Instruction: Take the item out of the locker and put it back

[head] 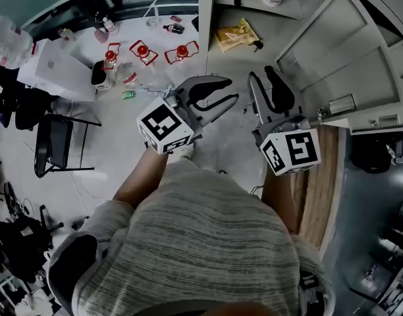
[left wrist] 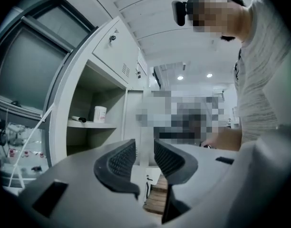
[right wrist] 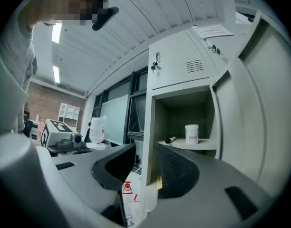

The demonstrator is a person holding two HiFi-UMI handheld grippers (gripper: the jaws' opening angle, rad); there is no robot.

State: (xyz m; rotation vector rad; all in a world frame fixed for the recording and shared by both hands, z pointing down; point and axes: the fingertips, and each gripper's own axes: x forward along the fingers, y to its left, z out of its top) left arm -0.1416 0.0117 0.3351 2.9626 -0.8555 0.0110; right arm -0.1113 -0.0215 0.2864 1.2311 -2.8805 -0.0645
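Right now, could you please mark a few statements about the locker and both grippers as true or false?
1. A white jar stands on the locker shelf beside a black marker. True.
2. The right gripper holds the jar. False: its jaws are apart with nothing between them.
3. The left gripper is open and empty. True.
4. The yellow packet sits on the jar's shelf. False: it lies on the level below.
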